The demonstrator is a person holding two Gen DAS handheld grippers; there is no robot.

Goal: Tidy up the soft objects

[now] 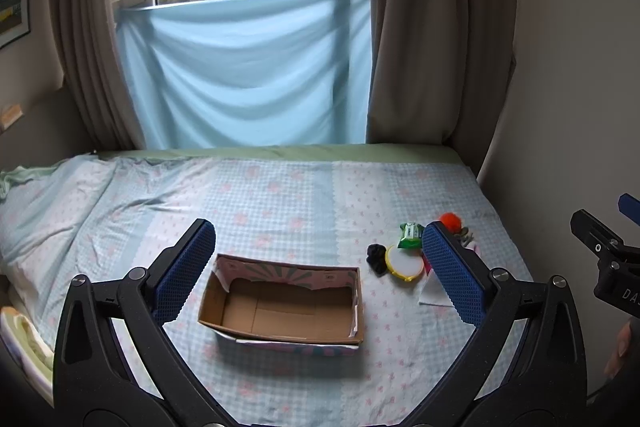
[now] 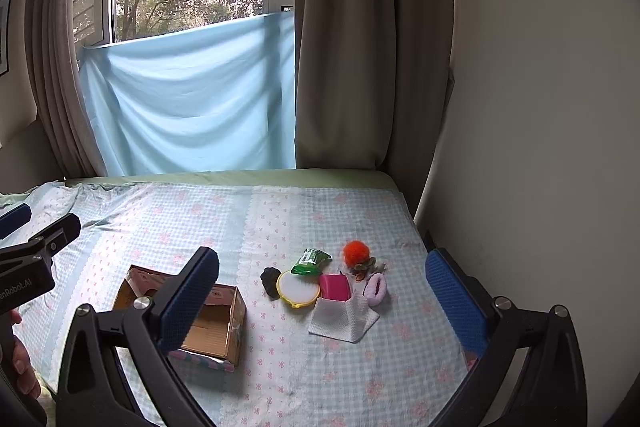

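Note:
An open, empty cardboard box [image 1: 280, 303] stands on the bed; it also shows in the right wrist view [image 2: 224, 327]. To its right lies a cluster: a black scrunchie [image 2: 271, 281], a round yellow-rimmed white puff [image 2: 299, 287], a green packet [image 2: 311, 261], a pink block [image 2: 335, 286], an orange pom-pom [image 2: 355, 251], a lilac scrunchie [image 2: 376, 290] and a white folded cloth [image 2: 342, 317]. My left gripper [image 1: 320, 267] is open and empty above the box. My right gripper [image 2: 320, 303] is open and empty above the cluster.
The bed has a checked blue-and-pink sheet [image 2: 280, 219]. A wall [image 2: 520, 107] borders its right side, and curtains [image 2: 360, 47] and a blue cloth [image 1: 248, 67] hang behind it. Folded bedding [image 1: 24, 339] lies at the left edge.

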